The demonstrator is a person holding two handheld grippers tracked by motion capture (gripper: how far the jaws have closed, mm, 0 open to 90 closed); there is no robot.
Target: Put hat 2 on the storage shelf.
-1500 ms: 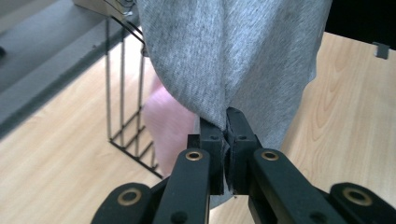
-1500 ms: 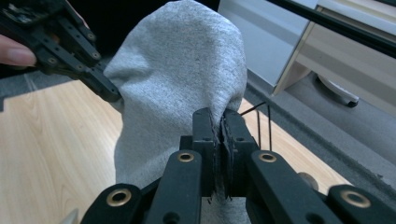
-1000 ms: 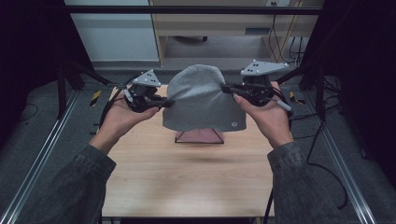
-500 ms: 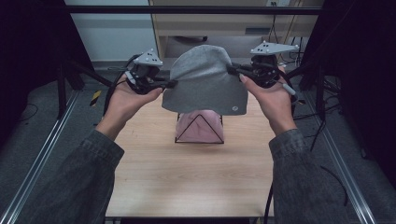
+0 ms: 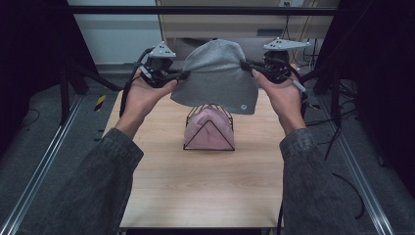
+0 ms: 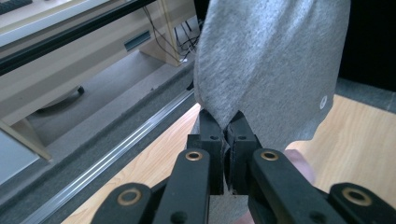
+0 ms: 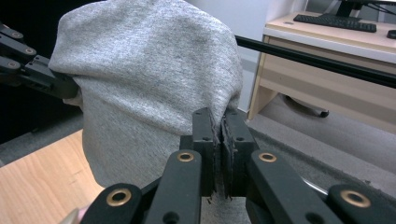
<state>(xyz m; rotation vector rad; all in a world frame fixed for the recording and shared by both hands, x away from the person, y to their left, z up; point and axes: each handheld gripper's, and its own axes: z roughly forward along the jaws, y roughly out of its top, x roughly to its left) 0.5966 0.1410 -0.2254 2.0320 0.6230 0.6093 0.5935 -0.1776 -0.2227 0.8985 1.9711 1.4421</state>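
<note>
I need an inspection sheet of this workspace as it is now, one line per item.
Surface: wooden table, bare around the stand.
Job's things: grey beanie held in the air above a black wire stand that carries a pink hat.
Clutter: nothing seen on the table.
Grippers: left tool shut on the beanie's left edge; right tool shut on its right edge.
Cables: one trails from the left tool; more lie on the floor at right.
Surroundings: desk with keyboard, metal rails, grey floor.
</note>
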